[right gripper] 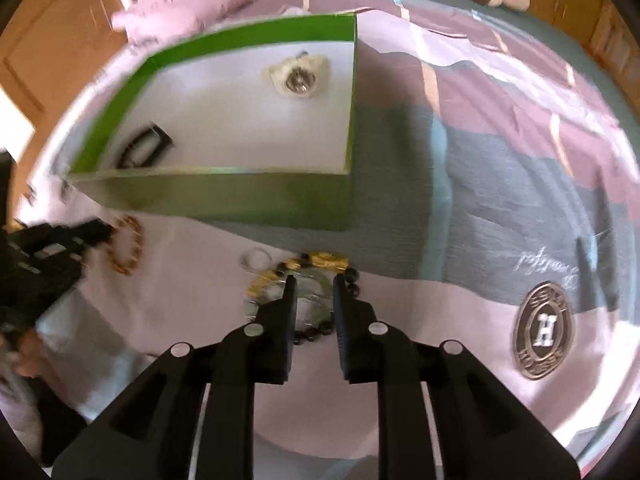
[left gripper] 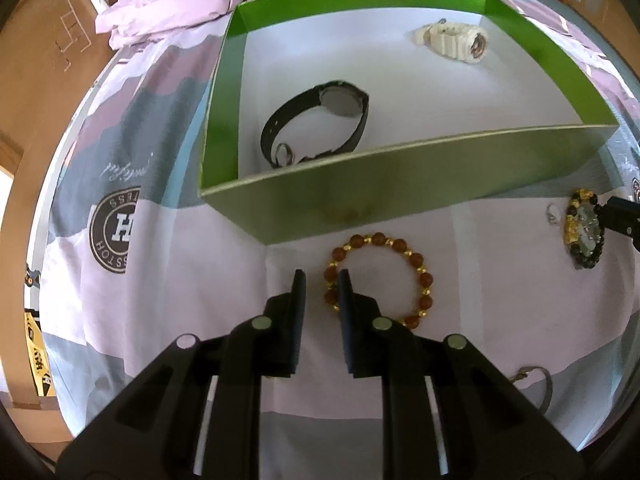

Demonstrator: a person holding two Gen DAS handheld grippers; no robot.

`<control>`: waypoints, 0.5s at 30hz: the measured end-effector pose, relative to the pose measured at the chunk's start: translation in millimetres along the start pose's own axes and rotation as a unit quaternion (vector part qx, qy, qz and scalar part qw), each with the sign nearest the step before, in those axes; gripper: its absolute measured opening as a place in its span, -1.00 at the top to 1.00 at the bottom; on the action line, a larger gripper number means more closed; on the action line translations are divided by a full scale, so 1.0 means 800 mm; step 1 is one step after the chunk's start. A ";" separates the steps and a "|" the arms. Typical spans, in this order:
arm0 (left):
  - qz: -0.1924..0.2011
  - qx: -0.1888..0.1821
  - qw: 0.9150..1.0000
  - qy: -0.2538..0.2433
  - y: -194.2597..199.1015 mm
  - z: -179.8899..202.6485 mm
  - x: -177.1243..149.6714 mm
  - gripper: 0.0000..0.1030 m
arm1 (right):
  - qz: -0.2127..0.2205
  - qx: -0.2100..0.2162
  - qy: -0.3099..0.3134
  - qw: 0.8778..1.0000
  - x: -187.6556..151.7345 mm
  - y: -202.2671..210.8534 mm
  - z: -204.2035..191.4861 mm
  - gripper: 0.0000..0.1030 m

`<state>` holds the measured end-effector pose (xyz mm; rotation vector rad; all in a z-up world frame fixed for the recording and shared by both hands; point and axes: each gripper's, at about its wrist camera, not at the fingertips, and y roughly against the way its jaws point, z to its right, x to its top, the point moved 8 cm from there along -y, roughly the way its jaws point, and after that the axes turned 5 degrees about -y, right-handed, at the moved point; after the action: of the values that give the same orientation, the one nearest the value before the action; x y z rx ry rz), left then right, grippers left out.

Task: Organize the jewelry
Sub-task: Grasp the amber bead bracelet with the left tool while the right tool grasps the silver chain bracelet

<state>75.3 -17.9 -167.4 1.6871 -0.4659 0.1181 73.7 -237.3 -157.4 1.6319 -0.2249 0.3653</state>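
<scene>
Two hand-held black two-finger grippers hang steeply above a bed spread with a pink, grey and white patchwork cover, where jewellery lies beside a shallow green-walled cardboard box with a white floor. The left gripper points down at the near-left side of a round bracelet of reddish-brown beads with gold spacers, which lies flat on the cover just in front of the box's near wall; its fingers stand a narrow gap apart, with nothing pinched between them, one finger over the bracelet's left edge. The right gripper, likewise slightly parted and pressing on nothing that can be made out, hovers over a bracelet of black beads and gold charms tangled with a pale translucent piece, also on the cover just outside the box; whether the fingers touch it cannot be told, as the view is blurred. Inside the box lie a black-strapped wristwatch near the left wall and a cream-white chunky wristwatch toward the far right corner, well apart. A crumpled lilac garment lies beyond the box. A round "H" emblem is printed on the cover
</scene>
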 end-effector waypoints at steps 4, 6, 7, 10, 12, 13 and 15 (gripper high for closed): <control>-0.005 -0.005 1.000 -0.001 -0.002 0.002 -0.002 0.56 | -0.015 0.058 -0.033 0.998 -0.003 -0.001 0.004 0.65; -0.006 -0.005 1.000 -0.005 -0.004 0.006 -0.004 0.56 | -0.012 0.074 -0.015 0.997 -0.004 0.005 -0.007 0.63; -0.006 -0.004 1.000 -0.008 -0.004 0.006 -0.004 0.56 | -0.015 0.065 -0.002 0.998 -0.006 0.003 -0.012 0.42; -0.006 -0.009 1.000 -0.009 -0.007 0.005 -0.002 0.56 | -0.013 0.014 0.027 0.999 -0.014 -0.013 -0.017 0.09; -0.006 -0.013 1.000 -0.006 -0.007 0.008 -0.004 0.61 | -0.007 0.007 0.034 0.999 -0.015 -0.014 -0.019 0.11; -0.004 -0.021 1.000 -0.003 -0.006 0.008 -0.003 0.80 | -0.003 0.008 0.036 0.999 -0.014 -0.012 -0.020 0.25; -0.002 -0.028 1.000 0.001 -0.005 0.007 -0.002 0.83 | -0.009 0.036 0.034 0.999 -0.016 -0.009 -0.026 0.85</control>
<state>74.4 -22.4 -172.3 1.6325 -0.4593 0.1031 62.0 -217.0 -167.1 1.6875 -0.1472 0.4177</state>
